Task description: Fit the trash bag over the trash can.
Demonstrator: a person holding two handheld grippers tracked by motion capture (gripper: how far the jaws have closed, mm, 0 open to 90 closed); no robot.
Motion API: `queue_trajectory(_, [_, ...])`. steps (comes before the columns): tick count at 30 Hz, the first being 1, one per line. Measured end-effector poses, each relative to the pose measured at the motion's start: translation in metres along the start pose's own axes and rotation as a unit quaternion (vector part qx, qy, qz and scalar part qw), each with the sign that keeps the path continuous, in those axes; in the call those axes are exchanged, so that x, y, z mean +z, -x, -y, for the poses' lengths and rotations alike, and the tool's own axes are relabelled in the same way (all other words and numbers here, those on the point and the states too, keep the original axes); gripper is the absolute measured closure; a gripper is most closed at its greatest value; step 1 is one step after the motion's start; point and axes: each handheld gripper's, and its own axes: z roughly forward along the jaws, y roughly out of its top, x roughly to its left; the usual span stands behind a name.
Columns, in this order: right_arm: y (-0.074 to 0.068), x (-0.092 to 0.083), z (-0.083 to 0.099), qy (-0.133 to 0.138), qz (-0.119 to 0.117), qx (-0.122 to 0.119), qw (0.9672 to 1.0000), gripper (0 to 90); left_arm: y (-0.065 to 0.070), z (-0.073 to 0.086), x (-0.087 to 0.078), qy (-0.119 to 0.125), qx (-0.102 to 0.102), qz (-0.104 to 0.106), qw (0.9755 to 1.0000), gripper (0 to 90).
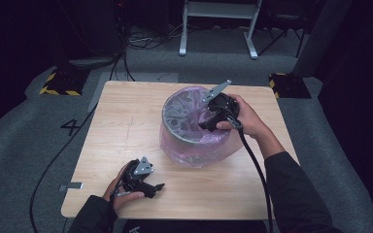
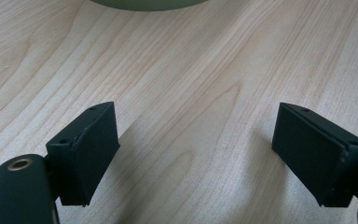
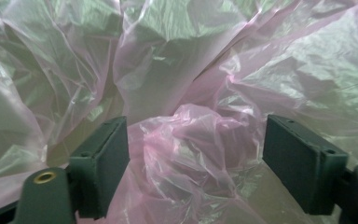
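wooden table [image 1: 126, 126], grey carpet floor [image 1: 19, 145], white frame legs [image 1: 218, 29], yellow-black striped blocks [image 1: 58, 82]

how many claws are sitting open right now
2. The left claw rests open over bare wood at the table's near left; the right claw is open around crumpled pink bag at the bin.

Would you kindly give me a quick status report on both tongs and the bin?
Left tongs open, low over table. Right tongs open at bin rim, pink bag bunched between jaws. Nothing obstructing.
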Motion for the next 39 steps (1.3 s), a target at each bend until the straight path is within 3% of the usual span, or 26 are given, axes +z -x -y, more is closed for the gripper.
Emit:
queue_trajectory(3, [0.001, -0.005, 0.001, 0.021, 0.013, 0.005, 0.9997, 20.9, 0.000, 0.000, 0.000, 0.000, 0.000, 0.000, 1.0000, 14.0])
queue_trajectory(6, [0.001, -0.012, 0.003, 0.074, 0.015, 0.018, 0.9970, 21.2, 0.000, 0.000, 0.000, 0.000, 0.000, 0.000, 1.0000, 14.0])
queue_trajectory(9, [0.000, -0.017, 0.005, 0.093, 0.032, 0.021, 0.9949, 20.8, 0.000, 0.000, 0.000, 0.000, 0.000, 0.000, 1.0000, 14.0])
queue_trajectory(17, [0.000, -0.030, 0.014, 0.153, 0.041, 0.042, 0.9865, 19.6, 0.000, 0.000, 0.000, 0.000, 0.000, 0.000, 1.0000, 14.0])
queue_trajectory(24, [-0.003, -0.040, 0.023, 0.181, 0.054, 0.055, 0.9805, 17.7, 0.000, 0.000, 0.000, 0.000, 0.000, 0.000, 1.0000, 14.0])
queue_trajectory(39, [-0.009, -0.064, 0.048, 0.198, 0.066, 0.062, 0.9759, 17.3, 0.000, 0.000, 0.000, 0.000, 0.000, 0.000, 1.0000, 14.0])
